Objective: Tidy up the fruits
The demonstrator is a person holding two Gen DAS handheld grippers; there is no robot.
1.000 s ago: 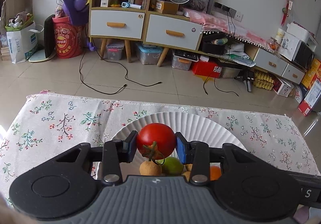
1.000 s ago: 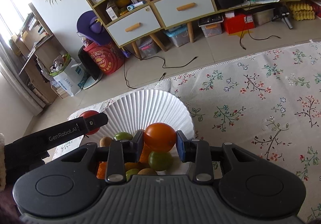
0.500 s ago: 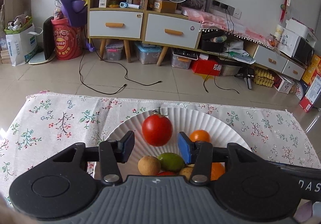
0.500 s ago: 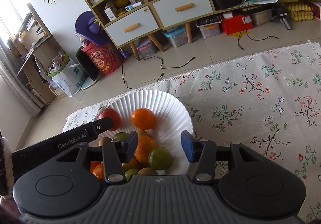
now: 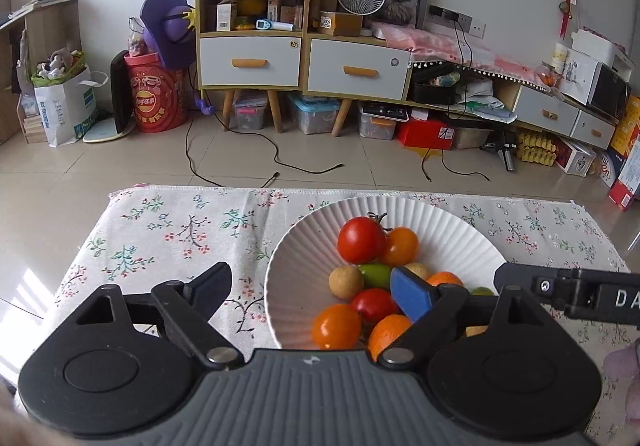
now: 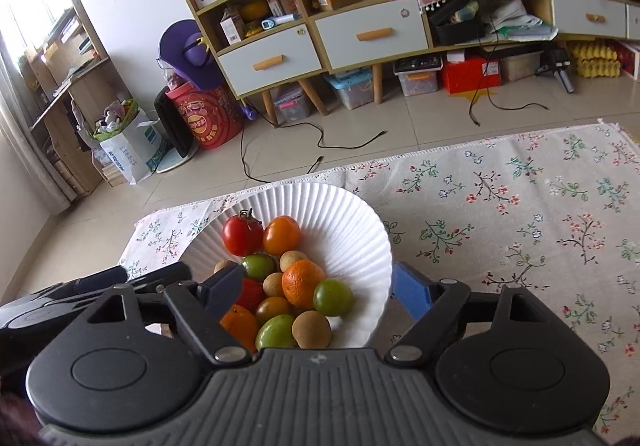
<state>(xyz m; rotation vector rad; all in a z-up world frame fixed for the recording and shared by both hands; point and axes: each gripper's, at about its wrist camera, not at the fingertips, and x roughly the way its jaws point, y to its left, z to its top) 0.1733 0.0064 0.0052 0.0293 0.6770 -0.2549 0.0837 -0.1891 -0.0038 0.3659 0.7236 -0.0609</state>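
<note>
All the fruit sits heaped in one white paper plate (image 5: 460, 230) on the flowered cloth (image 5: 168, 230) that covers the desk, and that gathering looks like the point of the job: loose pieces brought into a single dish so none roll off. The fluted rim curls up, which keeps the round ones from wandering. At the far side of the pile a red tomato (image 5: 360, 240) leans against a small orange fruit (image 5: 402, 246), the two touching. Nearer lie a tan longan (image 5: 346, 282), a green fruit (image 5: 374, 274), another red tomato (image 5: 374, 304) and several oranges. From the right wrist view a rough-skinned orange (image 6: 302, 282) tops the heap with a green tomato (image 6: 332, 296) just beside it.

The left gripper (image 5: 310, 288) hangs over the near left edge of the plate, its jaws opening and already wide. One finger stands out over the cloth, the blue pad (image 5: 410, 294) of the other is above the fruit, and nothing is pinched between them.

The right gripper (image 6: 316, 288) is above the near right side of the plate, jaws likewise opening. They straddle the pile and the plate's rim without pressing on any piece, so both hands are empty. I see no stray fruit on the cloth, so I judge the sorting close to finished.
</note>
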